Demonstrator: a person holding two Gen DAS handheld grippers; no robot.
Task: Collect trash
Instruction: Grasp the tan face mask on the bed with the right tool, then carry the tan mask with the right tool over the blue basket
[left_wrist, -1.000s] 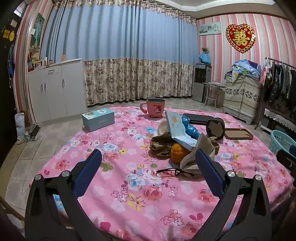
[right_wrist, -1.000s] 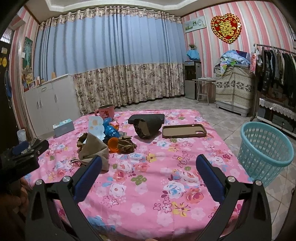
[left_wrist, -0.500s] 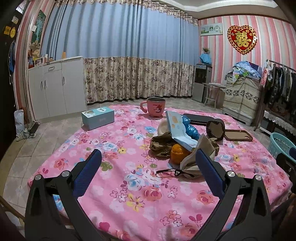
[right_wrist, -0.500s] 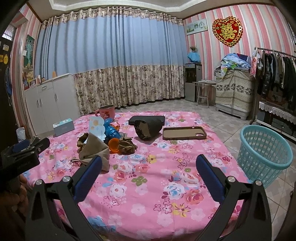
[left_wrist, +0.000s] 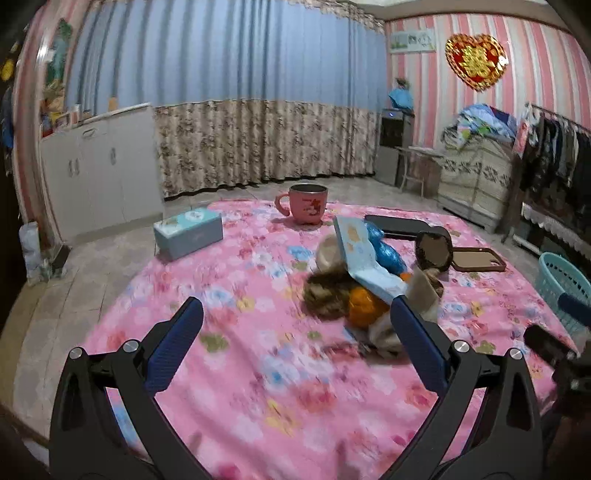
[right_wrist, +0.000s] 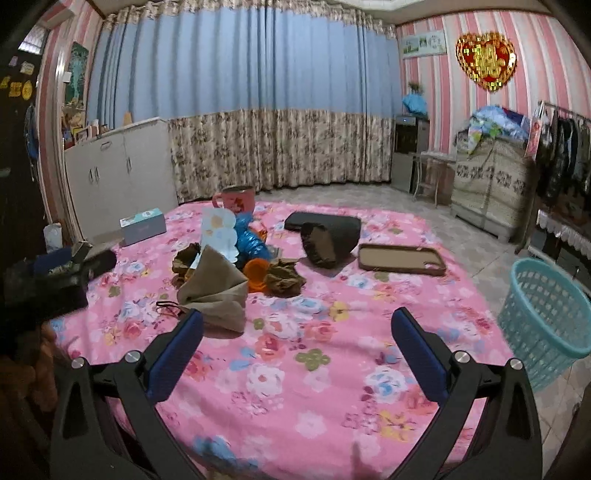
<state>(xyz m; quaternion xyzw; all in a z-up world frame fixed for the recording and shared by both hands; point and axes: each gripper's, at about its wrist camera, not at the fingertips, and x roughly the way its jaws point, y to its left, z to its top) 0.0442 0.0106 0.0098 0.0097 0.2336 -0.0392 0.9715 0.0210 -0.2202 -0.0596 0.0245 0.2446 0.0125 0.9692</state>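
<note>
A pile of trash lies mid-table: a beige paper bag (right_wrist: 218, 288), a light blue carton (right_wrist: 218, 230), a blue wrapper (right_wrist: 253, 242), an orange peel (right_wrist: 256, 275) and brown crumpled scraps (right_wrist: 284, 278). The left wrist view shows the same pile, blurred, with the carton (left_wrist: 364, 258) and orange peel (left_wrist: 364, 308). My left gripper (left_wrist: 295, 339) is open and empty, in front of the pile. My right gripper (right_wrist: 297, 341) is open and empty over the table's near edge. A turquoise basket (right_wrist: 546, 314) stands on the floor at the right.
On the pink floral tablecloth (right_wrist: 295, 369) stand a pink mug (left_wrist: 306, 203), a blue tissue box (left_wrist: 188, 232), a phone case (right_wrist: 400, 258), a dark pouch (right_wrist: 325, 243) and black glasses (right_wrist: 168, 308). White cabinets (left_wrist: 99, 177) line the left wall.
Both grippers moved closer to the table and the pile, which looks larger. The left wrist view is now motion-blurred. Both grippers stay open.
</note>
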